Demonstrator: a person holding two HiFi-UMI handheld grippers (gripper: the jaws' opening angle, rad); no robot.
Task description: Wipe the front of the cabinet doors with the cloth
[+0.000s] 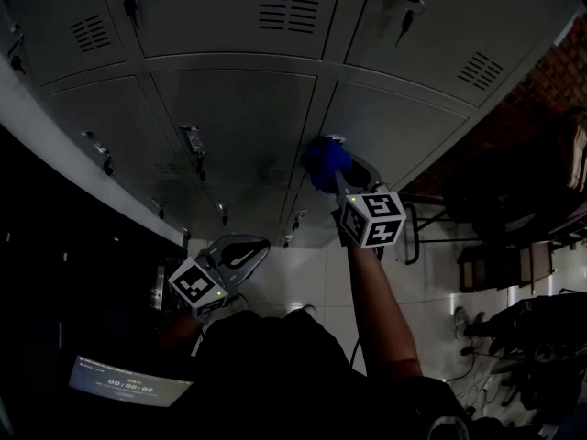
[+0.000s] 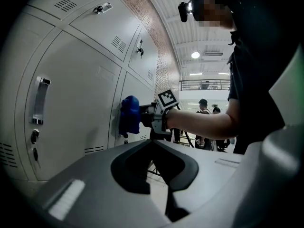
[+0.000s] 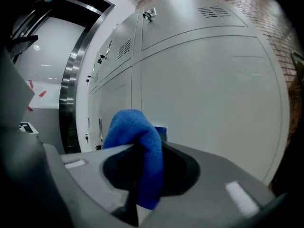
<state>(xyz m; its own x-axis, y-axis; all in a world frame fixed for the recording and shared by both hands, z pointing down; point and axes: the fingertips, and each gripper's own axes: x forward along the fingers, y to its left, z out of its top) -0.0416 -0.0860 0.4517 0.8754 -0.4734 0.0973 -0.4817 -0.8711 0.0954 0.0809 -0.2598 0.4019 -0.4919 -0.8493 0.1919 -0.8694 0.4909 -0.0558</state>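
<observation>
The right claw [image 3: 144,182] pinches the blue cloth [image 3: 138,136], which bulges ahead of its tips against a grey cabinet door [image 1: 408,125]. The left claw [image 2: 164,184] is pressed together on nothing, low, with the doors to its left.

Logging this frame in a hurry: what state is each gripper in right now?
Left gripper: shut, nothing between its jaws.
Right gripper: shut on the blue cloth.
</observation>
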